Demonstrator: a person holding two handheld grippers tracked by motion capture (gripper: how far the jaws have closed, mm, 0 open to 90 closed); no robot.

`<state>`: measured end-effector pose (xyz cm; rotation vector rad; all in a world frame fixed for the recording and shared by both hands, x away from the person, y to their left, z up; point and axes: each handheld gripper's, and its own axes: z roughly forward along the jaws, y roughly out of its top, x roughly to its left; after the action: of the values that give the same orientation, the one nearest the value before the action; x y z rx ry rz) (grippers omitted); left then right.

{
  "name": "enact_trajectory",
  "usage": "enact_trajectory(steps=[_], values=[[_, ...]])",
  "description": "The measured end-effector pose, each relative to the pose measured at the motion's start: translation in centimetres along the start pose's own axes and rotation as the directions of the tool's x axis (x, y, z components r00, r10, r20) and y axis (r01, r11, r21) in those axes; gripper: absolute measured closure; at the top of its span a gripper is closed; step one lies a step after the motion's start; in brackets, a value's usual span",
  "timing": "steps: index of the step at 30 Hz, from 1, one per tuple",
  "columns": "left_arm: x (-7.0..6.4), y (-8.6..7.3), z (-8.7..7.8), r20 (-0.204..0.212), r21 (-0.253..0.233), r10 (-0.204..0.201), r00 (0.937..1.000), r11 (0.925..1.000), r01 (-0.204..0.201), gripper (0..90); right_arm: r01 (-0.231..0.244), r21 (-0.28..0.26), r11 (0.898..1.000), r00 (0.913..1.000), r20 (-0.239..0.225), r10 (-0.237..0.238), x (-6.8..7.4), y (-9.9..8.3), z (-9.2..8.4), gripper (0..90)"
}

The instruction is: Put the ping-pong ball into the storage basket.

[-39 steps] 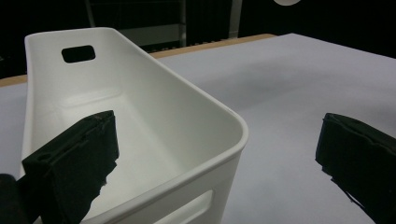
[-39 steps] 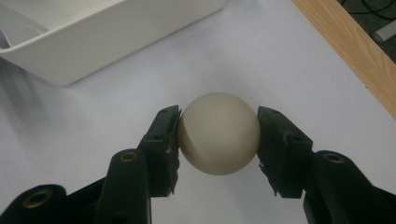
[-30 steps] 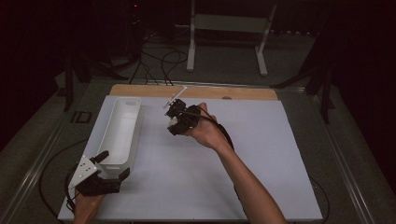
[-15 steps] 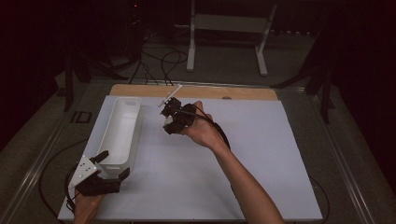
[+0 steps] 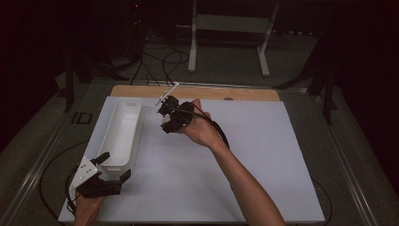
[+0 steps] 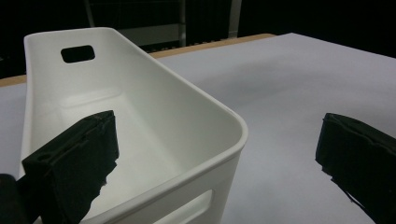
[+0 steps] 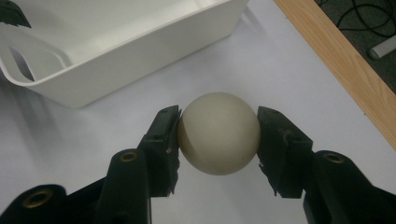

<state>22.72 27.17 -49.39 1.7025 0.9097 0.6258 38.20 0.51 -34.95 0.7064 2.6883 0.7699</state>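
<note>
So I've got the right hand-held gripper (image 7: 218,133) clamped on a cream ball (image 7: 218,139), 1 pad on each side right across its widest part, held above the bench (image 5: 263,155) just beside the far end of the white bin (image 5: 123,132). My guess is the ball's light, hard and pretty slick, so a grip off the equator would probably squirt it out; dead centre looks like the only sane place to pinch it. The left hand-held gripper (image 6: 219,163) is spread wide with the bin's near corner sitting between the jaws, no pad pressing on it. The bin looks like thin stiff plastic with cut-out handles, easy to nudge. The bench top is a smooth white sheet with a wooden strip (image 5: 197,92) at the back, so a dropped ball would roll. The room's dark, with cables (image 5: 160,61) and a stand (image 5: 230,28) on the floor behind.
</note>
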Motion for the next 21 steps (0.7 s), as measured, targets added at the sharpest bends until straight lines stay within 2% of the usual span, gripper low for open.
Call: enact_trajectory(steps=[21], values=[[-0.03, 0.01, 0.01, 0.002, 0.0, 0.003, 1.0, 1.0, -0.003, 0.0, 0.006, -0.001, 1.0, 1.0, 0.001, -0.006, 0.43, 0.59, 0.72, 50.4]])
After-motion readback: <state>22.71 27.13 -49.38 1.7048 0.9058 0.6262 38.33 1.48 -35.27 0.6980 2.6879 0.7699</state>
